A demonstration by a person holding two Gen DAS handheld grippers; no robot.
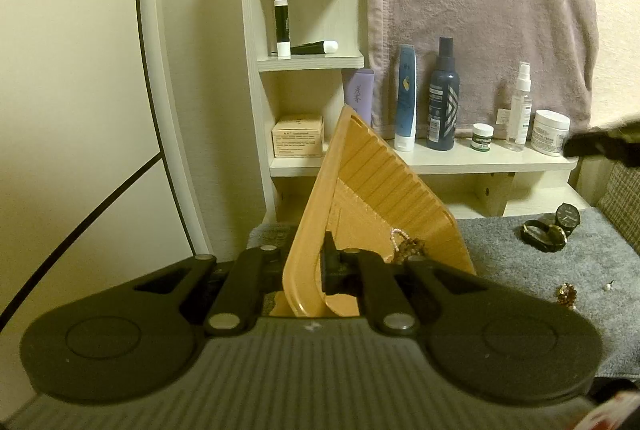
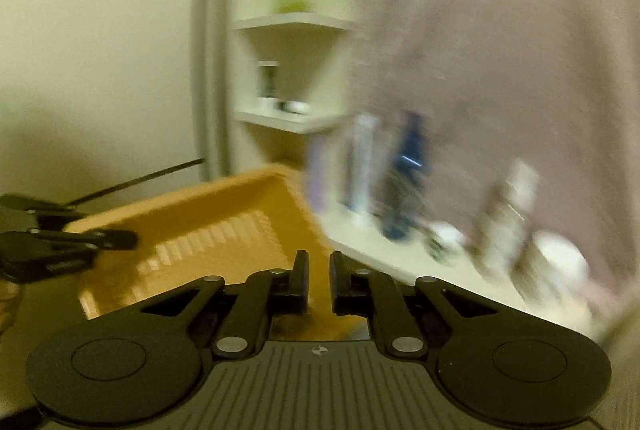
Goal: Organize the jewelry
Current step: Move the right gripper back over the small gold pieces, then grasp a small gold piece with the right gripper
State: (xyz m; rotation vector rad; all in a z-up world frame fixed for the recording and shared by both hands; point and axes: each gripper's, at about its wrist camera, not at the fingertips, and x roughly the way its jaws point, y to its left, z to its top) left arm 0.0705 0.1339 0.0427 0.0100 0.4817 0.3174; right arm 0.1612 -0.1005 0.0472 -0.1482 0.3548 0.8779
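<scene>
My left gripper (image 1: pixel 306 266) is shut on the rim of an orange plastic tray (image 1: pixel 372 186) and holds it tilted steeply on edge. A beaded bracelet (image 1: pixel 408 248) lies inside at the tray's low side. A black watch (image 1: pixel 567 218), a dark bracelet (image 1: pixel 540 235), a gold brooch (image 1: pixel 566 295) and a small pearl earring (image 1: pixel 608 286) lie on the grey mat (image 1: pixel 520 270). In the blurred right wrist view, my right gripper (image 2: pixel 319 270) is nearly closed with a narrow gap, empty, just in front of the tray's wall (image 2: pixel 224 198). The left gripper (image 2: pixel 80 242) grips the tray's left rim there.
A white shelf unit (image 1: pixel 308 58) holds tubes, a box and green bottles. A low shelf (image 1: pixel 480 158) carries bottles and cream jars (image 1: pixel 552 132). A mauve towel (image 1: pixel 480 10) hangs behind. A mirror edge (image 1: pixel 160 70) and a black cable (image 1: pixel 80 218) are at the left.
</scene>
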